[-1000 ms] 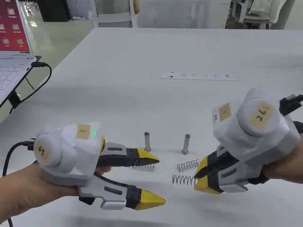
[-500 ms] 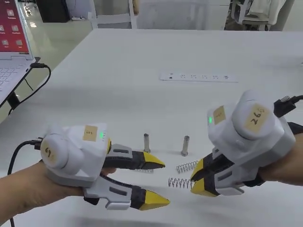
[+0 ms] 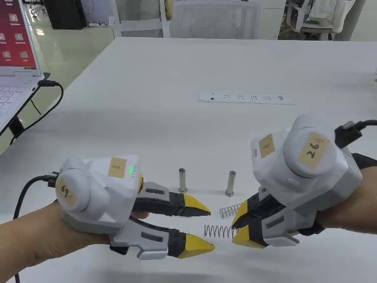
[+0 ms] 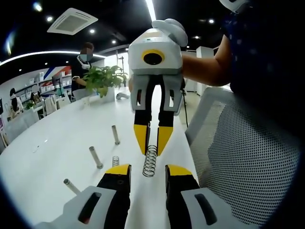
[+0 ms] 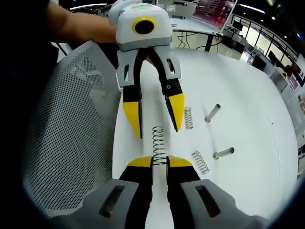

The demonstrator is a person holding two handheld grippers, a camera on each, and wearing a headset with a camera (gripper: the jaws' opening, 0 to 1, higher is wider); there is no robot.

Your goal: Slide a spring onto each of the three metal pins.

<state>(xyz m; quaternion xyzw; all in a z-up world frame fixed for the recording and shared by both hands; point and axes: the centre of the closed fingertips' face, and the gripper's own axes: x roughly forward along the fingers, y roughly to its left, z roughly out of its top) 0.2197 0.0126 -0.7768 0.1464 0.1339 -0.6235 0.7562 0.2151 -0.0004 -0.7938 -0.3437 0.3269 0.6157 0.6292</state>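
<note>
Two metal pins (image 3: 182,180) (image 3: 230,183) stand upright on the white table (image 3: 177,118); the left gripper view shows three pins (image 4: 115,135) (image 4: 96,157) (image 4: 72,186). My right gripper (image 3: 240,227) (image 5: 160,162) is shut on one end of a spring (image 3: 217,230) (image 5: 158,140) (image 4: 150,161), which lies flat and points at my left gripper. A second spring (image 3: 230,210) (image 5: 201,162) lies loose beside it, and a third spring (image 5: 188,117) (image 4: 115,161) lies near the left jaw. My left gripper (image 3: 200,225) (image 4: 148,170) stands open, facing the spring's free end.
A laptop (image 3: 12,59) with a black cable (image 3: 35,97) sits at the far left. A white power strip (image 3: 244,97) lies mid-table beyond the pins. A mesh chair (image 3: 215,20) stands at the far edge, and another mesh chair back (image 5: 71,119) is close behind the work.
The two grippers have drawn closer together. The right one has moved left with the spring in its jaws, and the left one has moved right, hiding the third spring.
</note>
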